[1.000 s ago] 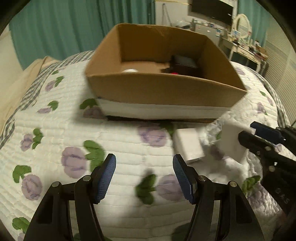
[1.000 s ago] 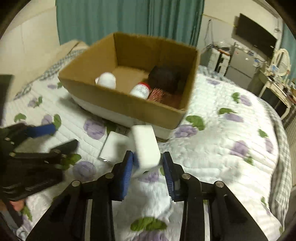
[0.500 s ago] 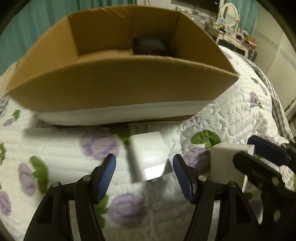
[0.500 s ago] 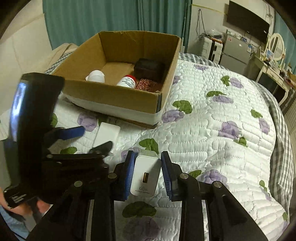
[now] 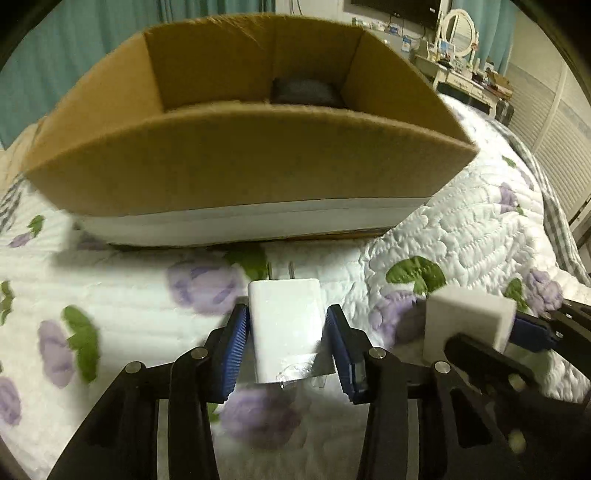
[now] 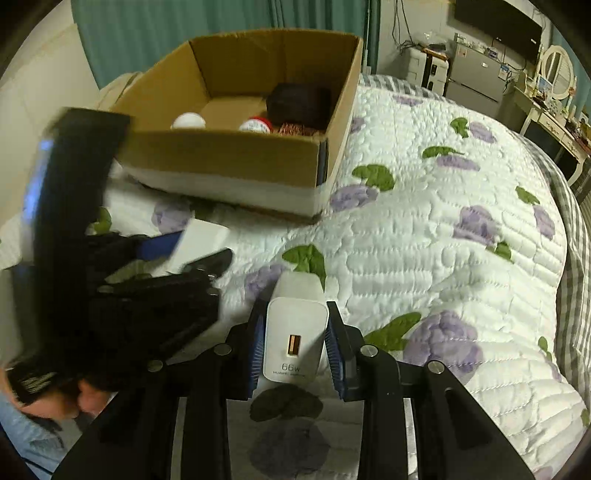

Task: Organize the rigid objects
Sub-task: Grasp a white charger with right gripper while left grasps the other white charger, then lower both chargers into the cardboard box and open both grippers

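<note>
My left gripper is shut on a flat white power adapter with two prongs pointing at the cardboard box just ahead on the quilt. My right gripper is shut on a white 66W charger cube and holds it above the bed; it also shows at the right of the left wrist view. The left gripper appears at the left of the right wrist view. Inside the box lie a white ball, a red-capped bottle, a copper-coloured item and a dark case.
A quilted bedspread with purple flowers and green leaves covers the bed. Teal curtains hang behind. A fridge, a TV and a dressing table with a mirror stand at the far right.
My left gripper has moved forward and closed on the flat white adapter. My right gripper keeps hold of the charger cube and has shifted slightly beside the left one.
</note>
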Demonstrator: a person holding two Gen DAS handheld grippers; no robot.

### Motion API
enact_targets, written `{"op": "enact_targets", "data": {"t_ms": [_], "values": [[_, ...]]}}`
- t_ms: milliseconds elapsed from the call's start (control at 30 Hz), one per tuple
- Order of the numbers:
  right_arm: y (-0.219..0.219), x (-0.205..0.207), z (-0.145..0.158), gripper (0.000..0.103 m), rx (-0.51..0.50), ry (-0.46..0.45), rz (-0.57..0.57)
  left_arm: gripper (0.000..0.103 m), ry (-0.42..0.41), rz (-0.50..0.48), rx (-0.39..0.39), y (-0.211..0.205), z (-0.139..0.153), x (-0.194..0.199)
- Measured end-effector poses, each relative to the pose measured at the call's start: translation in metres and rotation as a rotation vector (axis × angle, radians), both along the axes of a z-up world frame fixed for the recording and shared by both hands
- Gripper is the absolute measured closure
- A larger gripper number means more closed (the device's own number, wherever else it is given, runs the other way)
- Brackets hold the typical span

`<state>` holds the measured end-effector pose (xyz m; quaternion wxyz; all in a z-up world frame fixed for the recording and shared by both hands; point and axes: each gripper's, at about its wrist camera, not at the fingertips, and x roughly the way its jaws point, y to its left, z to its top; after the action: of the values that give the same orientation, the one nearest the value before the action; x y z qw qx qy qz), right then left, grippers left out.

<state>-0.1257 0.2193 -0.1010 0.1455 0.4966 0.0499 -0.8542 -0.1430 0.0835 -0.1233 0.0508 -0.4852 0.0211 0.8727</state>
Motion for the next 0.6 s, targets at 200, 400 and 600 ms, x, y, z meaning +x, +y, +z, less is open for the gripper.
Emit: {"op": "enact_targets", "data": {"t_ms": [200, 400, 600], "values": [[0.001, 0.009, 0.006, 0.075, 0.009, 0.041, -0.017, 0.06, 0.06, 0.016, 0.024, -0.019, 0.031, 0.033], [0.002, 0.031, 0.058, 0.075, -0.051, 0.188, -0.006, 0.06, 0.153, 0.01, 0.051, -0.026, 0.079, 0.053], [-0.004, 0.019, 0.13, 0.075, -0.101, 0.34, 0.002, 0.06, 0.231, 0.01, 0.054, -0.028, 0.12, 0.042]]}}
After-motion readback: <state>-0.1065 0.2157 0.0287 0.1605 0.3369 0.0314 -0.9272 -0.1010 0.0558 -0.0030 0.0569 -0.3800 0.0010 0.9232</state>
